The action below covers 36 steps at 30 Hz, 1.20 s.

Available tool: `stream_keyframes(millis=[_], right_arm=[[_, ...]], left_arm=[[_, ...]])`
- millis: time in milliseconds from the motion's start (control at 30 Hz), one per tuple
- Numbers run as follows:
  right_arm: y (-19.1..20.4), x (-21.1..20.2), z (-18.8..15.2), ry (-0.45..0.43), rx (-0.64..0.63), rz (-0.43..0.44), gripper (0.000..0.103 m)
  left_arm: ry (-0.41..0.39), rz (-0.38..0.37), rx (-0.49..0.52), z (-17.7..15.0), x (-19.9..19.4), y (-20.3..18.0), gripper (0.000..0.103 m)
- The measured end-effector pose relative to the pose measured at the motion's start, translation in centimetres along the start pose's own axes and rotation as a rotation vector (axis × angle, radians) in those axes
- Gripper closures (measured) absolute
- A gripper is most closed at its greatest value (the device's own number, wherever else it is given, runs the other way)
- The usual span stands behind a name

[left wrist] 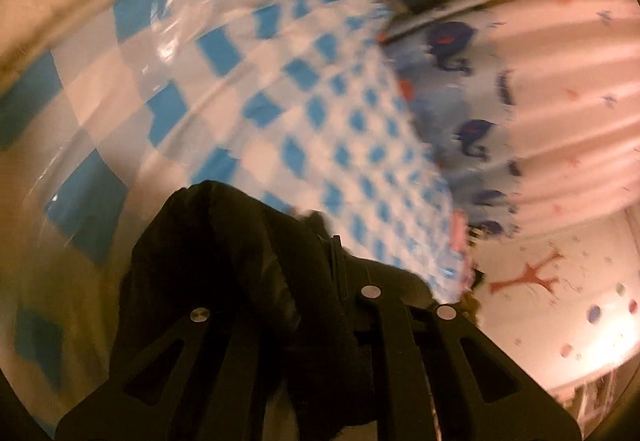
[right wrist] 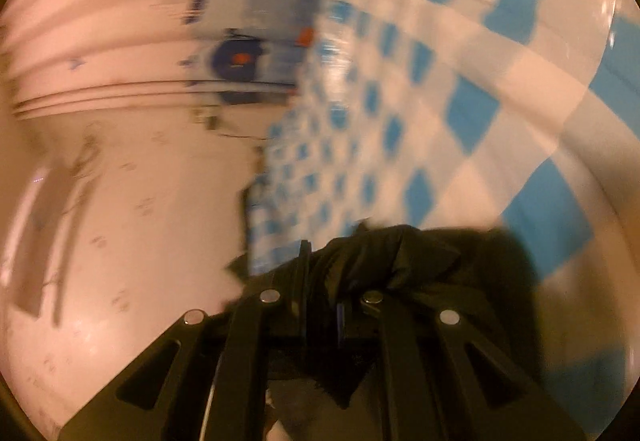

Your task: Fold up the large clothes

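Your left gripper (left wrist: 320, 241) is pinched tight on the black garment (left wrist: 224, 261) | your right gripper (right wrist: 320, 261) likewise clamps black cloth | garment bunches over the blue-checked cover (left wrist: 320, 101) | cover's edge meets pink curtain (left wrist: 560, 101); frames blurred.

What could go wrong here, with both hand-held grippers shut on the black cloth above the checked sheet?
1. The left hand-held gripper holds a bulky bunch of black cloth; it may slip.
2. The right hand-held gripper pinches only a twisted bit, so the fold could skew.
3. Both views are blurred; laying it on the checked sheet may wrinkle.
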State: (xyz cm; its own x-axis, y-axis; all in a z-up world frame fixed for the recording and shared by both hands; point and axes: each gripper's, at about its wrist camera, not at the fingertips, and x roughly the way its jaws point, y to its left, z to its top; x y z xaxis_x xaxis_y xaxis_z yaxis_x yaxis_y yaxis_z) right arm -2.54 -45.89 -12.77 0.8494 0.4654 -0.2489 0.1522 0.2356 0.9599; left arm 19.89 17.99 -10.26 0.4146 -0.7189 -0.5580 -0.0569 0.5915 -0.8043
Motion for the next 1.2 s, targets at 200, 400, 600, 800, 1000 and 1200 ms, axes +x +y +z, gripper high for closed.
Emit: stream_keyframes(millis=[200,400,600,800,1000,1200], right_arm=[[-3.6,2.5,0.4,0.014,0.026,-0.084,0.091],[-1.7,0.5,0.8,0.008,0.013,-0.081,0.055],[5.0,-1.8,-1.3,-0.051,-0.226,-0.107,0.04],[10.4,3.3,-8.3,0.124,-0.693,-0.334,0.04],[7.9,12.3,-10.8,0.234,-0.865,-0.595,0.04],[5.2,16.0,-7.2,0.24,-0.785,-0.652,0.039]], left_arm=[[0.052,0.075,-0.047,0.5,4.7,3.6,0.09],[0.055,0.079,-0.039,0.8,3.0,2.1,0.075],[-0.059,-0.009,-0.033,0.7,-1.8,-1.4,0.033],[-0.094,0.036,0.261,-2.9,-2.3,-7.5,0.028],[0.058,0.189,0.566,-8.3,7.0,-10.9,0.028],[0.062,0.292,0.484,-5.0,13.2,-7.6,0.029]])
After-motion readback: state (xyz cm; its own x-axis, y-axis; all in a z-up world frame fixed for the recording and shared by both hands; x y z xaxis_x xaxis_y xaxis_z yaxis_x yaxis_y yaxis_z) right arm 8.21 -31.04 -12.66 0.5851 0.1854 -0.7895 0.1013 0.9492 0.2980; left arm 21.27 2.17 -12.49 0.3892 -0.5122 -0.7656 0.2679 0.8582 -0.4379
